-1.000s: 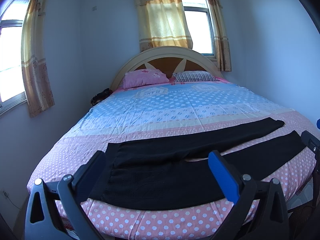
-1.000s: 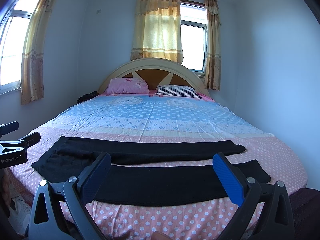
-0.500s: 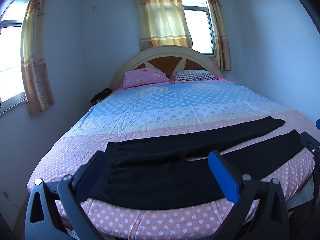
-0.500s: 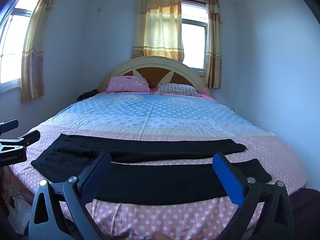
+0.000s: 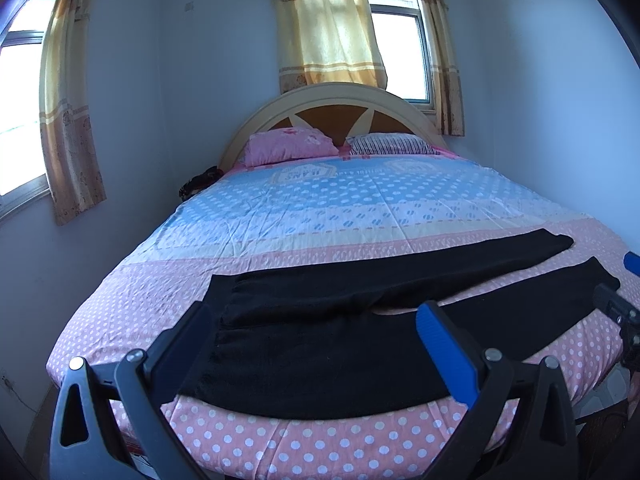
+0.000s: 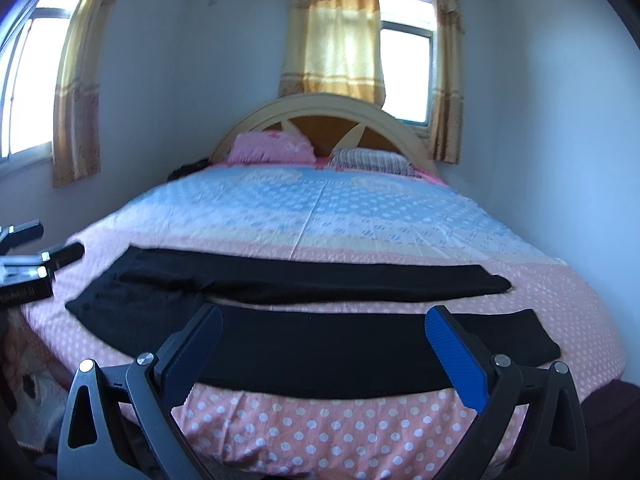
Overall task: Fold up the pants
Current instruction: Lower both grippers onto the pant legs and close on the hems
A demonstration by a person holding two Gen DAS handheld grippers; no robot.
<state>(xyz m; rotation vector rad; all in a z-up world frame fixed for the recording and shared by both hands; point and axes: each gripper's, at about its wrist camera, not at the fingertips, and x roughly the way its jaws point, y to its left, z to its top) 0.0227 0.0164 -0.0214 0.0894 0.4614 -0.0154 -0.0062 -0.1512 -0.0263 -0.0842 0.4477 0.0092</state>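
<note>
Black pants (image 5: pixel 360 332) lie flat across the foot of the bed, waist at the left, both legs stretched to the right with a narrow strip of sheet between them. In the right wrist view the same pants (image 6: pixel 320 344) span the near edge. My left gripper (image 5: pixel 316 340) hangs open over the waist end, holding nothing. My right gripper (image 6: pixel 320 344) is open above the near leg, short of the cloth. The left gripper's tips (image 6: pixel 44 256) show at the left edge of the right wrist view; the right gripper's tips (image 5: pixel 616 304) show at the right edge of the left wrist view.
The bed (image 5: pixel 360 216) has a pink and blue dotted sheet, two pillows (image 5: pixel 288 150) and a curved headboard (image 5: pixel 340 100). Curtained windows (image 5: pixel 332 28) are behind and to the left. White walls stand close on both sides. A dark bundle (image 5: pixel 198 184) sits by the bed's far left corner.
The right wrist view has moved closer and lower toward the near pant leg and is slightly blurred. The left gripper has barely moved. Both stay open.
</note>
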